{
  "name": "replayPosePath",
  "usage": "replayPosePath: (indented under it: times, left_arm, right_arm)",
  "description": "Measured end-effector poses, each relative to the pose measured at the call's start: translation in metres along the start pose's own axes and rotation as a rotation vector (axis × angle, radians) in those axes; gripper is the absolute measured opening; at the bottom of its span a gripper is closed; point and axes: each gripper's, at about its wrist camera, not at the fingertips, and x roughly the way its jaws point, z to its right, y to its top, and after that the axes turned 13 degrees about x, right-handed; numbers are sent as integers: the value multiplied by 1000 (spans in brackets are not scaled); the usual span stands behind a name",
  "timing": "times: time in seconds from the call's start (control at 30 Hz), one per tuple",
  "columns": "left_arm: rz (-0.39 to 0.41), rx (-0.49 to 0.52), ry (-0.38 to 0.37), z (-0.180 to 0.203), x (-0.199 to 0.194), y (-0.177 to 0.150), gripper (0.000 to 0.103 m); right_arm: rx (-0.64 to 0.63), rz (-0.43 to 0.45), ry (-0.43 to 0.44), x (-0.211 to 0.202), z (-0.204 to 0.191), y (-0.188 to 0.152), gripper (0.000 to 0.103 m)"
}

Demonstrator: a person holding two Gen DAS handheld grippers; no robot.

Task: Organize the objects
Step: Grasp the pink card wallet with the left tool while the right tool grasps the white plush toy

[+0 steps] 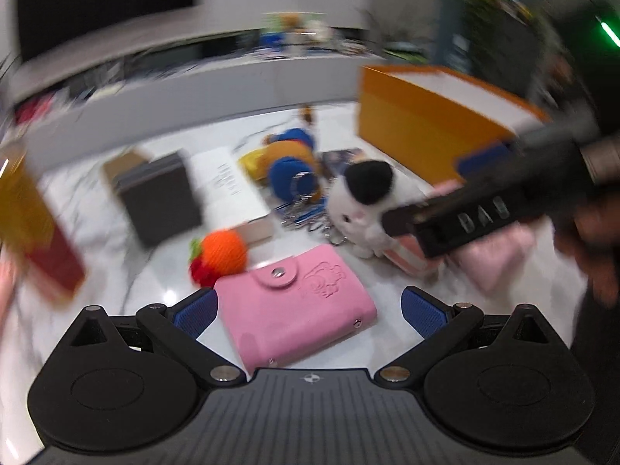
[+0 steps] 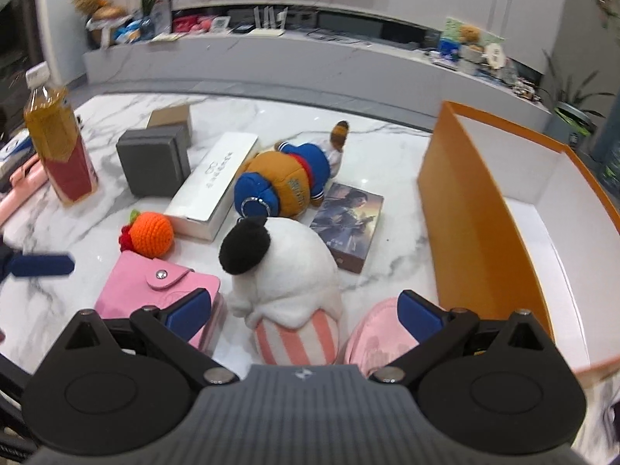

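Early stage: my left gripper (image 1: 306, 310) and right gripper (image 2: 304, 310), jaws spread and holding nothing, hover over wallet (image 1: 294, 306) and plush (image 2: 286, 271); box (image 2: 542, 209) looks bare.

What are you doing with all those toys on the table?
A person holds a gripper in each hand, tidying up. The left gripper is open around the pink wallet. The right gripper is open around the white plush toy. Nothing is grabbed yet. The orange box beside them looks empty where it can be seen.
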Motion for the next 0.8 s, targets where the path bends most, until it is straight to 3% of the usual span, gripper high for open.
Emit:
replayPosePath:
  times: [0.27,0.37,0.47,0.8]
  left_arm:
    - [-23,298,-68,5,24,11,103]
    - [-1,327,-154,-3,32,14,103]
    - [-30,371,-236,-5,45,18,103]
    - [-128,393,-331,-14,83,18,103]
  right_arm:
    - [-47,-71,37,24,1,10,102]
    - [-69,-86,26,33,0,9,102]
    - [-82,-112,42,41,0,5,102]
    - [-81,-156,57,58,6,3,102]
